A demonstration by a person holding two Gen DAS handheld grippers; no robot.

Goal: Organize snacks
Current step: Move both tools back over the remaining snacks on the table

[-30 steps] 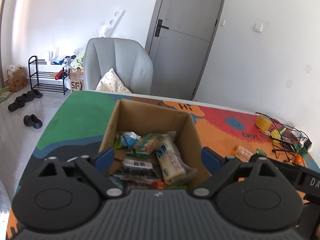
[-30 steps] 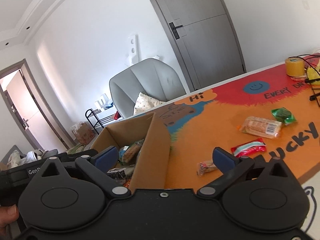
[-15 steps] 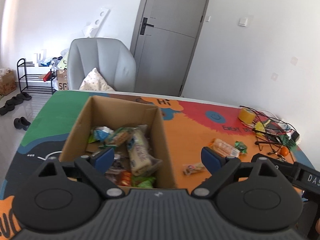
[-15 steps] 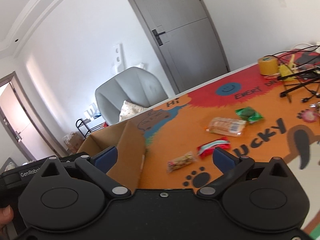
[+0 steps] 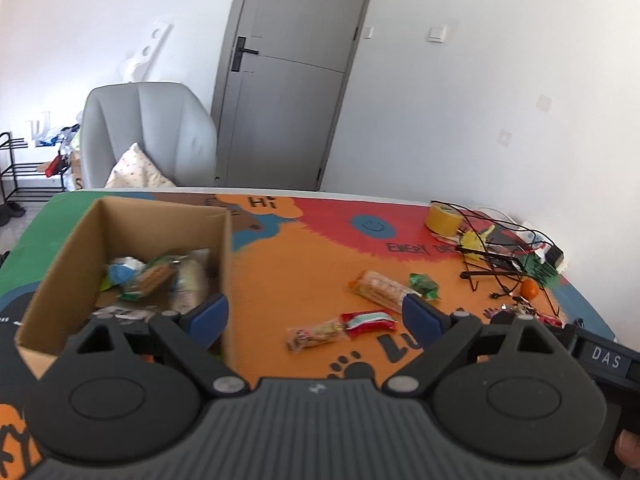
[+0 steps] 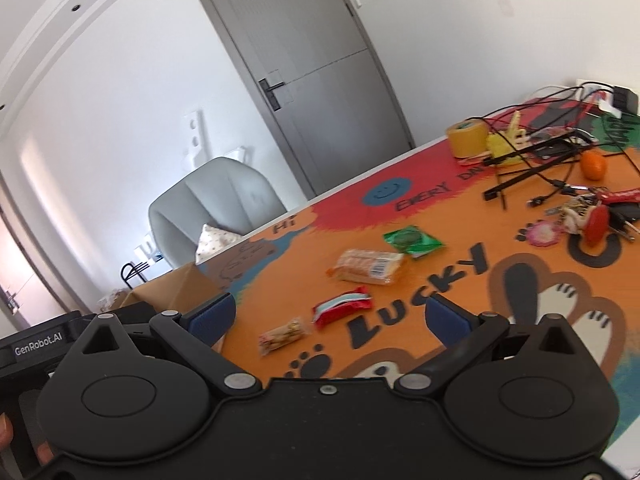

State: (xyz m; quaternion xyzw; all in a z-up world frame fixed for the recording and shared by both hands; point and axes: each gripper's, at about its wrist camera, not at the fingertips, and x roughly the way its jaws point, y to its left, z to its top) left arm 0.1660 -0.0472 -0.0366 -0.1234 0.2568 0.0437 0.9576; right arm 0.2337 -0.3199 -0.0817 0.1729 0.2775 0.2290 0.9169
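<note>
An open cardboard box [image 5: 226,248] with several snack packs inside stands at the table's left; its corner shows in the right wrist view [image 6: 176,286]. On the orange mat lie a small nut bar [image 5: 316,333] [image 6: 285,334], a red-and-white pack [image 5: 370,322] [image 6: 342,306], a clear cracker pack [image 5: 380,286] [image 6: 368,266] and a green pack [image 5: 423,285] [image 6: 412,239]. My left gripper [image 5: 316,314] is open and empty, above the box's right wall and the loose packs. My right gripper [image 6: 338,316] is open and empty, above the nut bar and red pack.
A yellow tape roll [image 5: 442,219] [image 6: 466,138], tangled black cables with a stand [image 5: 496,256] [image 6: 532,160], an orange fruit [image 6: 593,165] and a bunch of keys [image 6: 588,220] fill the table's right side. A grey armchair [image 5: 148,136] stands behind the table.
Both grippers have swung right, away from the box toward the loose packs on the orange mat. Both stay open and empty.
</note>
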